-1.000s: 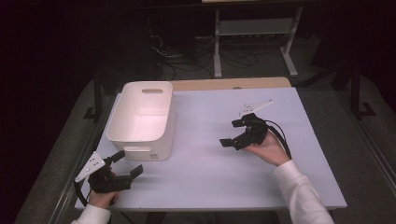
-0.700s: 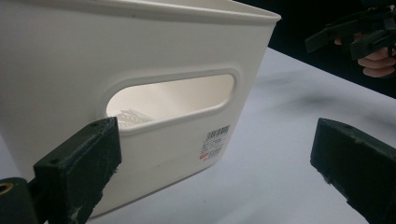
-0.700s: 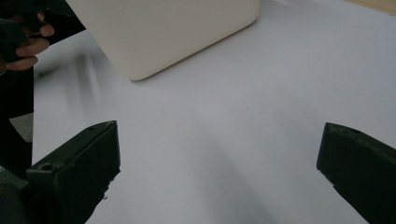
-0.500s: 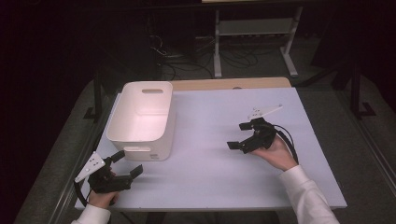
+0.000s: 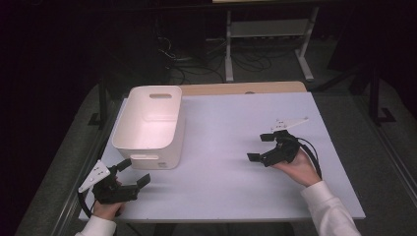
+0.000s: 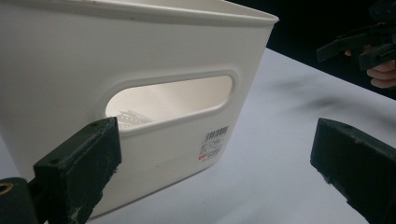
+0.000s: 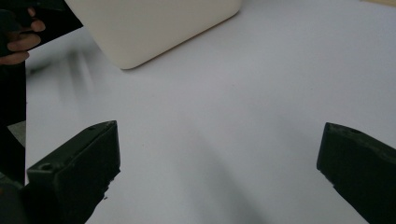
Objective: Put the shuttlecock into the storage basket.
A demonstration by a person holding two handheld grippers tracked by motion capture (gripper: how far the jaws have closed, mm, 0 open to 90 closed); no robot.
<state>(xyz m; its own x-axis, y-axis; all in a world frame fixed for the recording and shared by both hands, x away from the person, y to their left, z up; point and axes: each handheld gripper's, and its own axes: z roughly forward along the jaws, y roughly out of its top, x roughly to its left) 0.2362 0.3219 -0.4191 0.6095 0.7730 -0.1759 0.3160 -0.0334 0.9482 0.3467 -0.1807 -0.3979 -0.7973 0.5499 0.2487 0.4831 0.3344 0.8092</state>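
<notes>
White plastic storage bin [image 5: 150,125], rectangular with rounded corners and a slot handle cut into each short wall, is what I am working toward, and I judge the job barely begun: nothing is gripped, and the bin sits flat on the pale grey tabletop [image 5: 231,123].

Nearest me, my left gripper [image 5: 129,178] hovers low at the table's near left corner, its jaws spread wide and holding nothing. In the left gripper view the bin's near wall stands just ahead of my fingers [image 6: 77,170], apart from them, the slot handle [image 6: 170,95] a little above the left pad and a small barcode label [image 6: 215,140] on the wall between the two pads. Through the slot I make out something pale inside, too faint to name.

My right gripper [image 5: 263,147] is likewise wide open and empty, over bare table, with the bin well off beyond its fingers [image 7: 77,175], up and to their left.

What remains, I judge, is closing in on that handle wall and taking hold.
</notes>
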